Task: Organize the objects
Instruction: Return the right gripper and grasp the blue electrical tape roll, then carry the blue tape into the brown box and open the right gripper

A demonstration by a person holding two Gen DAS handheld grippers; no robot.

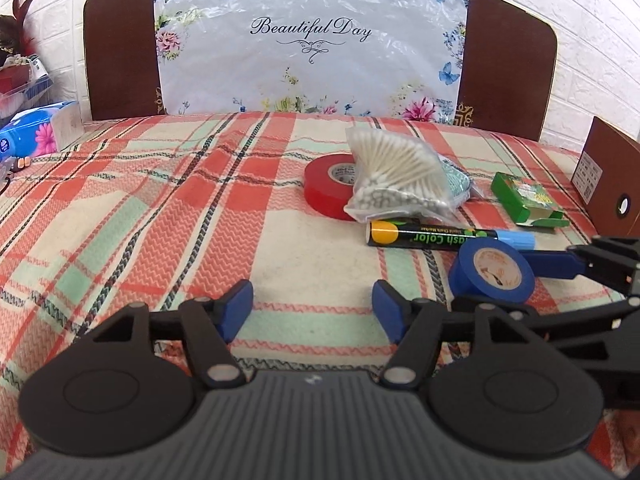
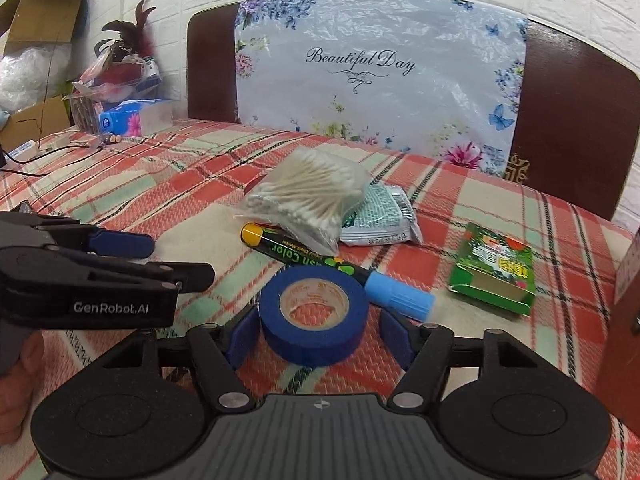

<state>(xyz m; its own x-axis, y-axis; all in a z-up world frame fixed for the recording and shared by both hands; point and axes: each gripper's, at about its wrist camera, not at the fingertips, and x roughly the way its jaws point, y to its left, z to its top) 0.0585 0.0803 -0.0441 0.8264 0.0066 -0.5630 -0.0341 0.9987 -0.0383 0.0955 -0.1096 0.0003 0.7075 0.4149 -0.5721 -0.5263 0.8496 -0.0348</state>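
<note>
Blue tape roll (image 2: 314, 320) lies flat, hole up, between the pads of the right claw (image 2: 314, 330); the left pad looks to touch its side, the right pad stands clear, so the claw is part open, not gripping. Left claw (image 1: 312, 306) hangs part open over bare plaid cloth (image 1: 160, 208), holding nothing; in the right wrist view it sits at nine o'clock of the roll. Just beyond the roll lies the chalk marker (image 2: 316, 260), long axis from ten to four o'clock, blue cap toward four. Farther on, a bag of cotton swabs (image 2: 308, 196) rests on the red tape roll (image 1: 326, 186), with a green packet (image 2: 380, 216) beside it. Green box (image 2: 494, 274) lies at two o'clock. A floral bag (image 2: 380, 72) leans on the headboard (image 2: 576, 120).
</note>
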